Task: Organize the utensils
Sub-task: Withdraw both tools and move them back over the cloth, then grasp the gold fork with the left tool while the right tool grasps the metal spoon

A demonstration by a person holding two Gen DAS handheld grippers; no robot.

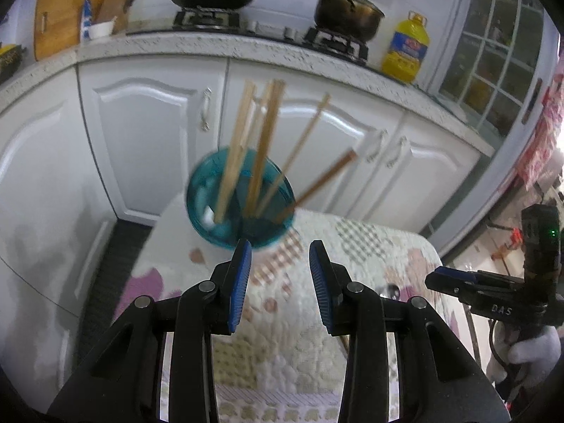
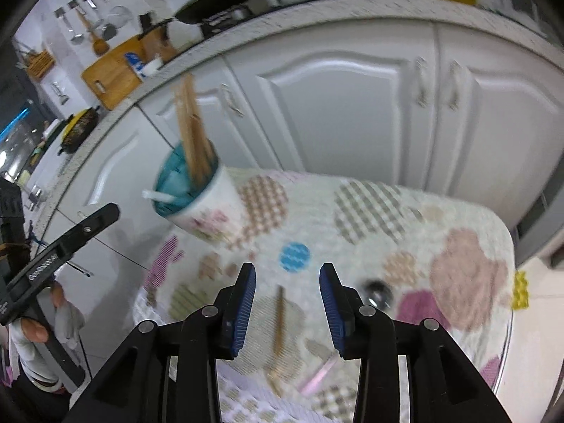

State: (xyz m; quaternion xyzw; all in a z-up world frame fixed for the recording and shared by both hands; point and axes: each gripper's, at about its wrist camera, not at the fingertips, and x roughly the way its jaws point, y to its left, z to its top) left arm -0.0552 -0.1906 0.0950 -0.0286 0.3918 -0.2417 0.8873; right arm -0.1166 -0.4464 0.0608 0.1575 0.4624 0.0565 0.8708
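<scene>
Left gripper (image 1: 280, 246): jaws parted, blue ribbed pads (image 1: 240, 289) facing each other, nothing between them; tilted downward.

Right gripper (image 2: 287, 269): jaws likewise apart, nothing pressed between the pads (image 2: 244, 306); also angled downward.

White-gloved hand (image 1: 535, 349) grips the right gripper's handle at the near right edge of the left wrist view. Bare fingertips (image 2: 35, 331) show on the left gripper's handle, near left.
</scene>
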